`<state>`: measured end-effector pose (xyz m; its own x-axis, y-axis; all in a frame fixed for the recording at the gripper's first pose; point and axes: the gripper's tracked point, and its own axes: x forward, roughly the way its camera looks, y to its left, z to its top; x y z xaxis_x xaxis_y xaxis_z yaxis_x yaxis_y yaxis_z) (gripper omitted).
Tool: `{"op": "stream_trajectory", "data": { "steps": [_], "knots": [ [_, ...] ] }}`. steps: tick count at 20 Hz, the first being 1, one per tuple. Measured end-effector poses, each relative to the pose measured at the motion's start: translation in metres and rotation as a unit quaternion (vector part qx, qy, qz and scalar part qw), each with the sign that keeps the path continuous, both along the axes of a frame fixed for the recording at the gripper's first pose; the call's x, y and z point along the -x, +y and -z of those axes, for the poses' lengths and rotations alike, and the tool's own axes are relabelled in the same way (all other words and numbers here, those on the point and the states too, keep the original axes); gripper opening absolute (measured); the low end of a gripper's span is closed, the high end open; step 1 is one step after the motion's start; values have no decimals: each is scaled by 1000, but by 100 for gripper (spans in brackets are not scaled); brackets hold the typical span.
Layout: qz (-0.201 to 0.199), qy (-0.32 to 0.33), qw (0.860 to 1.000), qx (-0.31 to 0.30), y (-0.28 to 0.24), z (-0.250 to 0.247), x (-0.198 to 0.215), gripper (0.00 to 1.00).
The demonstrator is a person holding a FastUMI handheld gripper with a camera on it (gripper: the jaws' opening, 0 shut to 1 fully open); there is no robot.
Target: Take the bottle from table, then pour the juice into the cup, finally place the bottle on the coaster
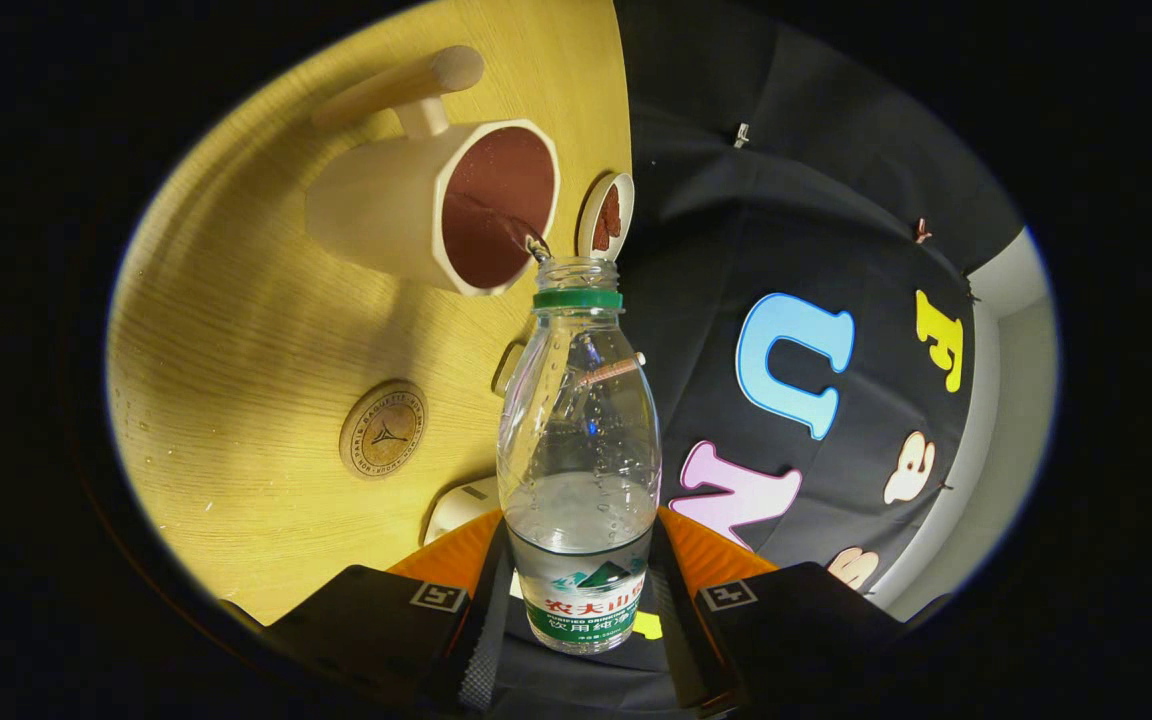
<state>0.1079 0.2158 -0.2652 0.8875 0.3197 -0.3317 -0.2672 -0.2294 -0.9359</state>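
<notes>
The claw (581, 590) is closed on the clear plastic bottle with a green neck ring and a green and white label (579, 470): its two fingers press on the labelled lower part from both sides, and the bottle points forward along them. The whole scene is turned on its side, so I judge that the claw is rolled over and the bottle lies tilted for pouring. Some clear liquid rests in the lower half of the bottle, and drops cling to the inside wall. The open mouth of the bottle is just at the rim of the cream-coloured faceted cup with a long rounded handle and a dark red-brown inside (456, 205), and a thin stream seems to pass from the mouth into the cup. A small round lid-like piece, cream with a red-brown inside (607, 215), is just beside the cup; what it is I cannot tell. The cup stands on the light wooden table (236, 330), and the round wooden coaster with a printed emblem (383, 430) lies on the same table, apart from the cup and nearer to the claw. The pouring step is in hand. The next move calls for turning the bottle upright again without loosening the grip, then carrying it to the coaster and setting it down there.
</notes>
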Motion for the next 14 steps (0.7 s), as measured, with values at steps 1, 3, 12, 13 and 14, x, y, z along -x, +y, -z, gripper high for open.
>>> {"op": "stream_trajectory", "data": {
  "steps": [1, 3, 12, 13, 14],
  "knots": [
    [-3, -3, 1000, 4, 1, 0, 0, 69],
    [-8, -8, 1000, 12, 2, -3, -2, 69],
    [-34, -28, 998, 50, 6, -8, -2, 69],
    [-37, -30, 997, 55, 7, -8, -1, 69],
    [-42, -33, 997, 59, 9, -10, 0, 69]
  ]
}}
